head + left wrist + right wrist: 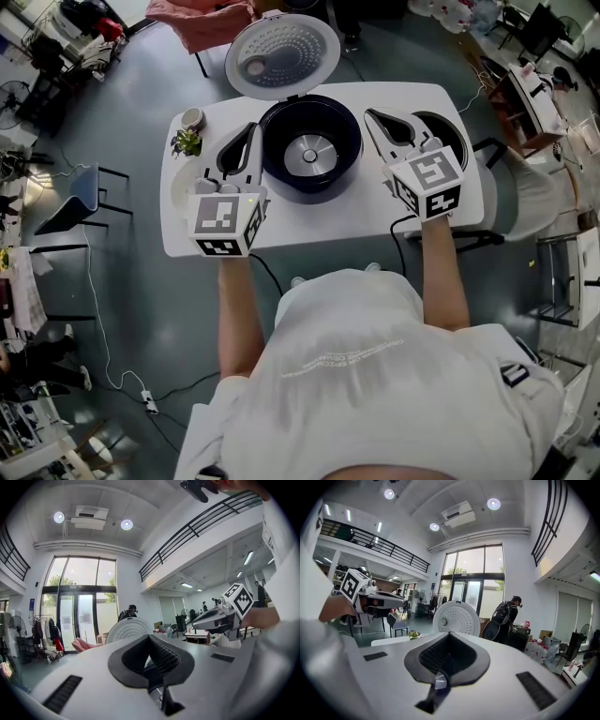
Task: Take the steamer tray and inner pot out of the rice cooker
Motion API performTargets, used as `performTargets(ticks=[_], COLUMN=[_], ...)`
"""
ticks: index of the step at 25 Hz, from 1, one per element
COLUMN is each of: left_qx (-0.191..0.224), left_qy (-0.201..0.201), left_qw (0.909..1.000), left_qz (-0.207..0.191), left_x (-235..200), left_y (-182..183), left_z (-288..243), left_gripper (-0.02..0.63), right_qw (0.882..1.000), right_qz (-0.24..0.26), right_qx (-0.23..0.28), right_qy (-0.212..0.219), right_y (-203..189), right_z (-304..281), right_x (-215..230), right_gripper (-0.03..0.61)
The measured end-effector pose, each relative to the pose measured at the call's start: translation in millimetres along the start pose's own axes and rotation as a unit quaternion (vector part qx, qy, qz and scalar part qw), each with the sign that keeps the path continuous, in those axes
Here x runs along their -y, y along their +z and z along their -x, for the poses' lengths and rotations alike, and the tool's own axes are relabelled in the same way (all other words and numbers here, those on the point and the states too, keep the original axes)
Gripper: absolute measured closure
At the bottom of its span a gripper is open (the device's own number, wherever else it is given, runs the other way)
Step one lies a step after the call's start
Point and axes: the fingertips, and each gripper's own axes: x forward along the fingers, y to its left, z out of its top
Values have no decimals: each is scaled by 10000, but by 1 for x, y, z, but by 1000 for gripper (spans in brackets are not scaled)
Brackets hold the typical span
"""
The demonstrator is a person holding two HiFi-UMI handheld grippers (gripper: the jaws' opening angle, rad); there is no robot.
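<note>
**Worktop.** The white worktop (319, 225) carries a dark rice cooker (281, 173) at its centre. The white lid (281, 56) stands thrown open at 12 o'clock of the cooker body.

**Cooker interior.** The well shows a bare silver heating plate (310, 155) at the bottom. No pot or tray sits inside it.

**Inner pot.** A dark round pot (450, 131) stands on the worktop at 3 o'clock of the cooker, close beside it. It is partly covered by the right gripper.

**Steamer tray.** A pale round shape (178, 187) lies near the worktop's edge at 9 o'clock of the cooker. It is partly under the left gripper. Whether it is the steamer tray cannot be told.

**Other items.** A small green plant (187, 142) and a small cup (192, 117) sit at about 10 o'clock of the cooker.

**Left gripper** (251, 129). It hovers at 9 o'clock of the cooker, just beside the body. Its own view shows the fingers (164, 656) clenched together with nothing between them. The open lid lies ahead in that view.

**Right gripper** (373, 116). It hovers at 3 o'clock of the cooker, between the body and the pot. Its own view shows the fingers (436, 656) clenched together and empty.

**Contact.** Neither gripper touches the cooker, the pot or the pale shape.
</note>
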Motion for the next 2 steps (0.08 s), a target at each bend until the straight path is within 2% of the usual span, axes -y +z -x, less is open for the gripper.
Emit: performTargets(ticks=[2], left_qx=[-6], left_qy=[-25], left_qw=[10000], left_qz=[2], left_x=[3], left_y=[0], left_z=[-1], left_gripper=[598], right_qw=[10000], right_qz=[-8], right_qx=[6], right_qy=[-5], right_y=[0], right_z=[1], right_x=[1], right_gripper=[552])
